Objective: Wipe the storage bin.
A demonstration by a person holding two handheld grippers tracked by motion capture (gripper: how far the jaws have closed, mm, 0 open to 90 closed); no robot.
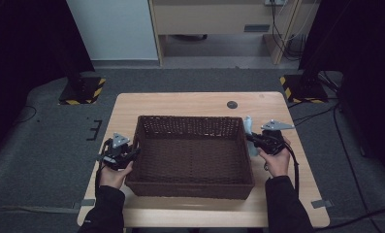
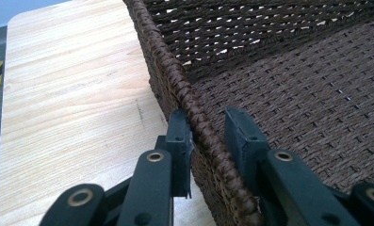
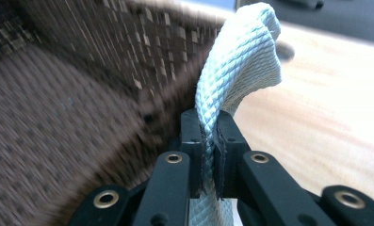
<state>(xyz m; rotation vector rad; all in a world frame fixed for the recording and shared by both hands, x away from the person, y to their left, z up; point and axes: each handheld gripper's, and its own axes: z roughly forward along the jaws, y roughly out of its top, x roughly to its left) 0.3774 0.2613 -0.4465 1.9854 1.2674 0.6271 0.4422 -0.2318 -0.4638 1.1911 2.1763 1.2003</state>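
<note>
Wooden table (image 1: 190, 102), grey carpet (image 1: 44, 145), dark room

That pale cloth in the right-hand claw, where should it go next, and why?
Probably a short move sideways over the basket's rim. The right gripper is clamped on the pale cloth just outside the basket wall, while the left gripper straddles the opposite rim.

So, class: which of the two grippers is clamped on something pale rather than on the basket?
The right gripper, shut on the pale woven strap; the left gripper straddles the basket rim.
</note>
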